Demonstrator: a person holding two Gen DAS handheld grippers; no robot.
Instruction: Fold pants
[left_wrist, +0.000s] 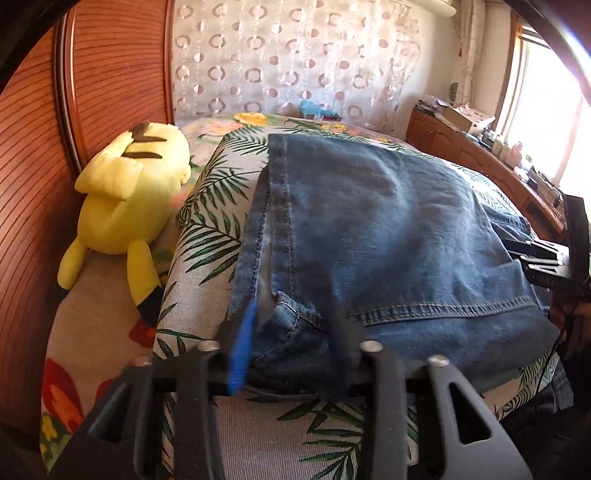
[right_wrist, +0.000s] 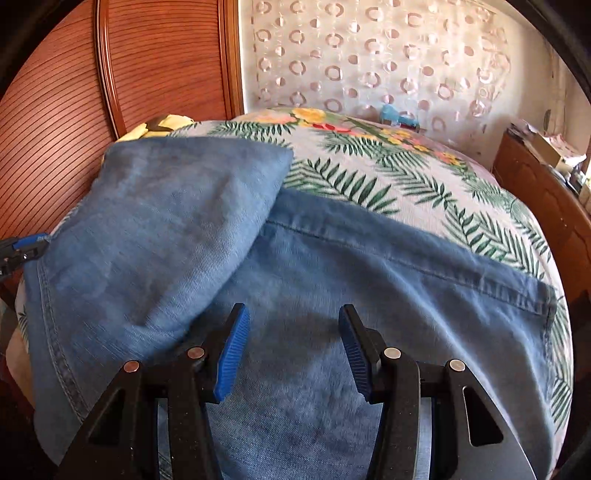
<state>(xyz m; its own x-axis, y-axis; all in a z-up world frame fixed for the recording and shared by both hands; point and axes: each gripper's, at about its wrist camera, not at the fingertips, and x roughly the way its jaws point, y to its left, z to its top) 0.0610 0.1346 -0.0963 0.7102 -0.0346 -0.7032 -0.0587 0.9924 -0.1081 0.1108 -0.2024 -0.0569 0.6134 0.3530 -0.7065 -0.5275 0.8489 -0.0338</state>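
Blue jeans (left_wrist: 369, 229) lie on the leaf-print bed cover (left_wrist: 207, 206). In the left wrist view my left gripper (left_wrist: 290, 350) is blurred at the near waist corner, its fingers apart, with the pocket-seam denim lying flat between them. Over in the right wrist view, one end of the jeans (right_wrist: 166, 221) is folded over onto the long leg (right_wrist: 369, 266). My right gripper (right_wrist: 293, 354) hangs open over that leg with nothing pinched. The right gripper (left_wrist: 543, 266) also shows at the jeans' right edge. The left gripper (right_wrist: 22, 251) shows at the far left edge.
A yellow plush toy (left_wrist: 129, 192) lies left of the jeans against the wooden headboard (left_wrist: 37, 166). A cluttered wooden cabinet (left_wrist: 480, 155) runs along the right under the window. A small blue toy (left_wrist: 314, 109) sits at the far end by the curtain.
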